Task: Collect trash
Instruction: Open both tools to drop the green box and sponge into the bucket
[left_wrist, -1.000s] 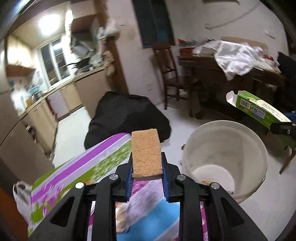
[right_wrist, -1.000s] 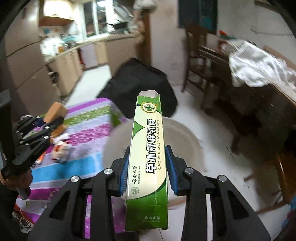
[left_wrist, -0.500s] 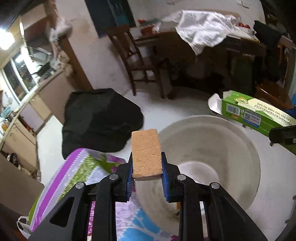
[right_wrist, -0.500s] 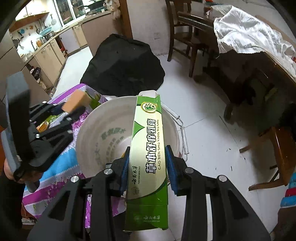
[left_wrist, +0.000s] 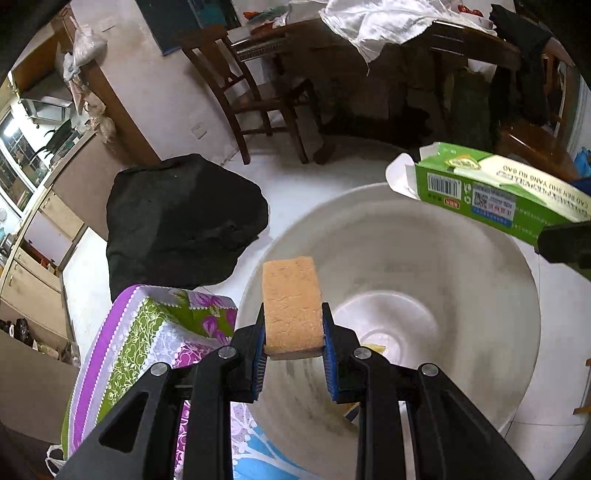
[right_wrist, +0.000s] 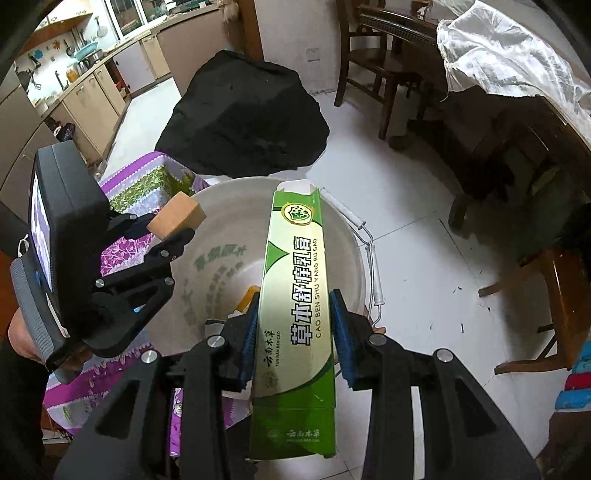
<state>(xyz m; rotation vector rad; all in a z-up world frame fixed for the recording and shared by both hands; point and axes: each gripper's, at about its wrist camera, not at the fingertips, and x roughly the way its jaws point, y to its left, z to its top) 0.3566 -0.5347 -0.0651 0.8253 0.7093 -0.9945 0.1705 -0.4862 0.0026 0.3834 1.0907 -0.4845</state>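
My left gripper (left_wrist: 293, 345) is shut on a tan sponge block (left_wrist: 291, 304) and hangs over the near rim of a big white bucket (left_wrist: 480, 295). The right wrist view shows the same sponge (right_wrist: 177, 218) at the bucket's left rim (right_wrist: 218, 192). My right gripper (right_wrist: 293, 325) is shut on a long green and white toothpaste box (right_wrist: 295, 273), pointing down over the bucket's mouth. That box (left_wrist: 491, 195) enters the left wrist view from the right, open flap first. A yellowish scrap (right_wrist: 246, 298) lies at the bucket's bottom.
A table with a purple, green and blue floral cloth (left_wrist: 147, 332) stands just left of the bucket. A black bag (left_wrist: 177, 221) sits on the white tile floor behind. Wooden chairs (left_wrist: 251, 96) and a dark table with white cloth (right_wrist: 517, 62) stand beyond.
Both grippers have swung from above the floral cloth to over the bucket and tipped downward. The left one moved farther. Each still holds its item.
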